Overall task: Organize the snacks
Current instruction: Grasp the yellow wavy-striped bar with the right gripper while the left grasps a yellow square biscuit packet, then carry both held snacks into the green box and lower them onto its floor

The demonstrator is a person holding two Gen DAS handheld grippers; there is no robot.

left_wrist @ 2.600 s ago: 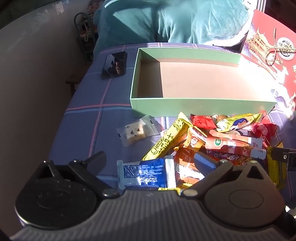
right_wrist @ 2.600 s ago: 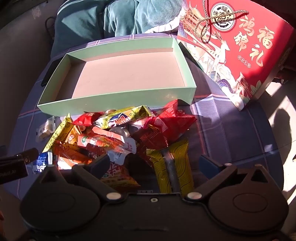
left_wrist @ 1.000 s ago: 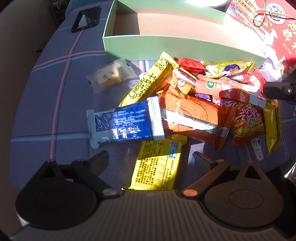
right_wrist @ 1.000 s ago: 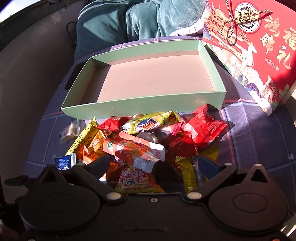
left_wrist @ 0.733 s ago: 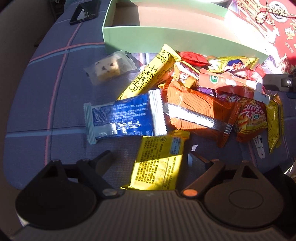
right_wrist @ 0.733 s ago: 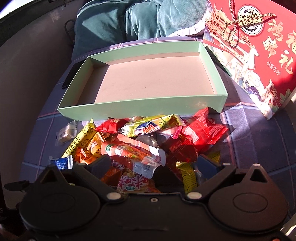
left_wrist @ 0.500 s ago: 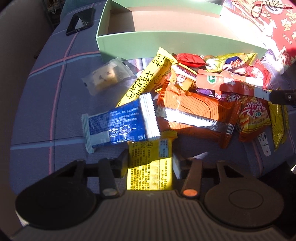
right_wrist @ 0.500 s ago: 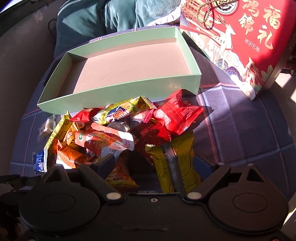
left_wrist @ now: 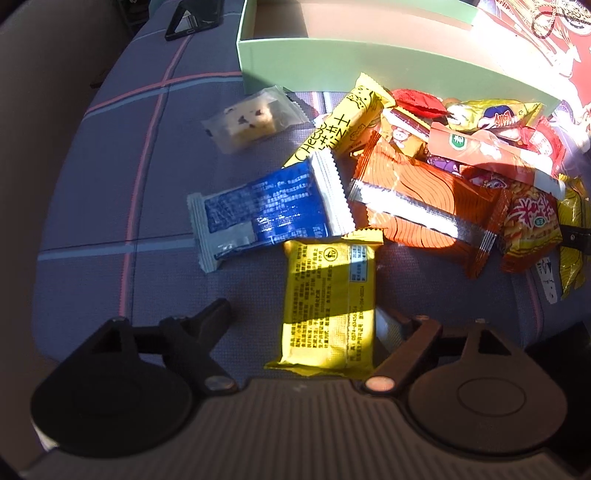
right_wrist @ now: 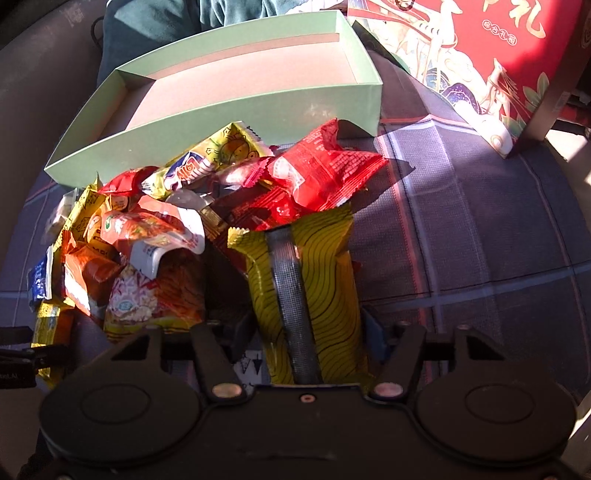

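Observation:
A pile of snack packets lies on a plaid cloth in front of an empty green box (left_wrist: 332,59), also in the right wrist view (right_wrist: 229,122). My left gripper (left_wrist: 306,321) is open, its jaws wide apart around a flat yellow packet (left_wrist: 328,302) that lies between them. A blue packet (left_wrist: 266,210) and an orange packet (left_wrist: 417,206) lie just beyond. My right gripper (right_wrist: 306,332) is shut on a yellow wavy-striped packet (right_wrist: 306,280) at the near edge of the pile. A red packet (right_wrist: 325,170) lies behind it.
A red gift box (right_wrist: 498,55) stands at the right. A black phone (left_wrist: 192,18) lies at the far left of the cloth. A clear-wrapped cake piece (left_wrist: 251,118) lies apart, left of the pile. Teal fabric (right_wrist: 155,22) is behind the green box.
My left gripper closed on the flat yellow packet half a second ago and has now opened wide. My right gripper has closed on the yellow striped packet.

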